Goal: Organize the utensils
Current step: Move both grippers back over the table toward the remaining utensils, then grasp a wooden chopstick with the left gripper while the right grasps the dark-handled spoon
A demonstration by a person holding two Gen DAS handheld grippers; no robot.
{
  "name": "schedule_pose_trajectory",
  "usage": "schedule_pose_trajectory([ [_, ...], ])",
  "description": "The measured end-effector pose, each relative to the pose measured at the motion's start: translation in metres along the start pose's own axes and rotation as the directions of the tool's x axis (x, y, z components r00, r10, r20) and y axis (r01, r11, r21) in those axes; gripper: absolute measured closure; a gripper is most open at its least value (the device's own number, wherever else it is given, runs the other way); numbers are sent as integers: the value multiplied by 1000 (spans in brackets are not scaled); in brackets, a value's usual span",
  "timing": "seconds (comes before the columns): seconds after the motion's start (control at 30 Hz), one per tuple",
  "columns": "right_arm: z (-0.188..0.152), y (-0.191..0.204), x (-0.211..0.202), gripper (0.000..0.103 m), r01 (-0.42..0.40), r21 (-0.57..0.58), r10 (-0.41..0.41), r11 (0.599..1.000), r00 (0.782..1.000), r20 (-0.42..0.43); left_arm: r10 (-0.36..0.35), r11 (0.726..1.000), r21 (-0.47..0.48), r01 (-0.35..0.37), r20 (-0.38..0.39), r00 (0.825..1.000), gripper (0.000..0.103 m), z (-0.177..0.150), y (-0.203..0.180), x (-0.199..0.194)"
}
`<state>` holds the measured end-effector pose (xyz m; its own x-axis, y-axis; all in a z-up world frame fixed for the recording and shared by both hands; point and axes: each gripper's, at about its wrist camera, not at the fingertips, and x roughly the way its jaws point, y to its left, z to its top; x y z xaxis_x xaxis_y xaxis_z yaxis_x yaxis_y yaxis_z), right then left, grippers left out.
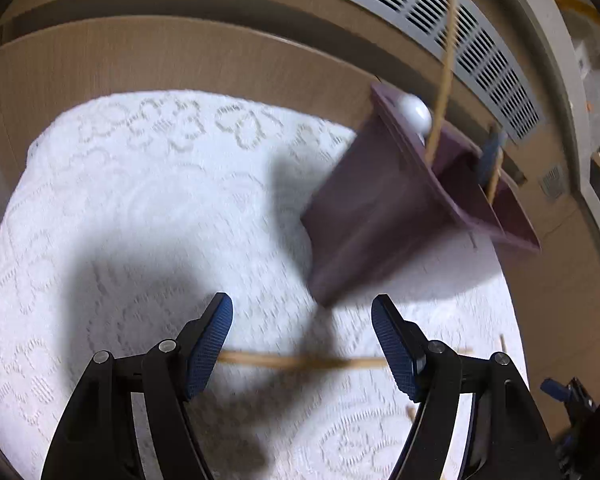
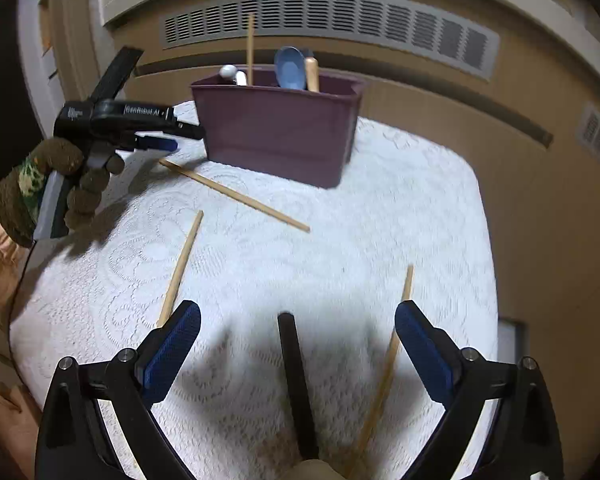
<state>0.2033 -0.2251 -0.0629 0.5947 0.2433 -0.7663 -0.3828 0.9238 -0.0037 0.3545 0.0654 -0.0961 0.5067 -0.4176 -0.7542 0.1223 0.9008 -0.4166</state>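
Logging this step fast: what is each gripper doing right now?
Left gripper: open, holding nothing, a chopstick lying between the fingers.
Right gripper: open, empty.

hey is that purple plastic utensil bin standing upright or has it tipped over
Upright. In the right wrist view the purple plastic utensil bin sits flat on the white lace cloth, with its rim level and the utensils standing in it.

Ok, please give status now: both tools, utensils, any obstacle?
Left tool open above a chopstick. Right tool open over dark handle. Three chopsticks loose; purple bin upright. No obstacle.
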Motion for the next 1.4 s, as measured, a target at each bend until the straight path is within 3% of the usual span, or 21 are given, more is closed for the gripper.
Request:
schedule_pose_trajectory([
  [0.2, -15, -11, 9, 7, -25, 50, 27, 998, 998, -50, -60, 996, 58, 65, -87, 994, 31, -41, -27, -15],
  [0.43, -23, -9, 10, 6, -76, 84, 81, 994, 995, -55, -78, 985, 139, 104, -180, 981, 31, -98, -60, -40],
  [0.6, -27, -4, 23, 6, -100, 105, 111, 989, 988, -103, -87, 966, 217, 137, -227, 970, 31, -131, -93, -52],
  [0.67, -29, -3, 26, 6, -107, 117, 120, 987, 986, -113, -65, 963, 244, 115, -205, 977, 31, -134, -103, -55],
  [0.77, -31, -4, 30, 6, -134, 149, 152, 980, 981, -121, 13, 960, 278, 23, -128, 992, 32, -124, -115, -53],
  [0.87, -32, -4, 30, 6, -140, 160, 159, 977, 981, -114, 57, 958, 286, -24, -105, 993, 46, -108, -107, -45],
  [1.0, -35, -7, 28, 2, -162, 176, 182, 971, 978, -104, 128, 946, 311, -89, -107, 986, 64, -92, -108, -20],
  [1.1, -38, -6, 27, 0, -171, 174, 189, 970, 978, -92, 192, 925, 352, -145, -101, 976, 73, -84, -115, -3],
  [1.33, -45, -9, 21, 0, -179, 220, 201, 959, 976, -82, 255, 896, 396, -201, -88, 963, 76, -76, -125, 16],
  [1.4, -44, -6, 21, 0, -178, 182, 198, 967, 976, -96, 267, 890, 403, -211, -87, 960, 76, -76, -127, 17],
])
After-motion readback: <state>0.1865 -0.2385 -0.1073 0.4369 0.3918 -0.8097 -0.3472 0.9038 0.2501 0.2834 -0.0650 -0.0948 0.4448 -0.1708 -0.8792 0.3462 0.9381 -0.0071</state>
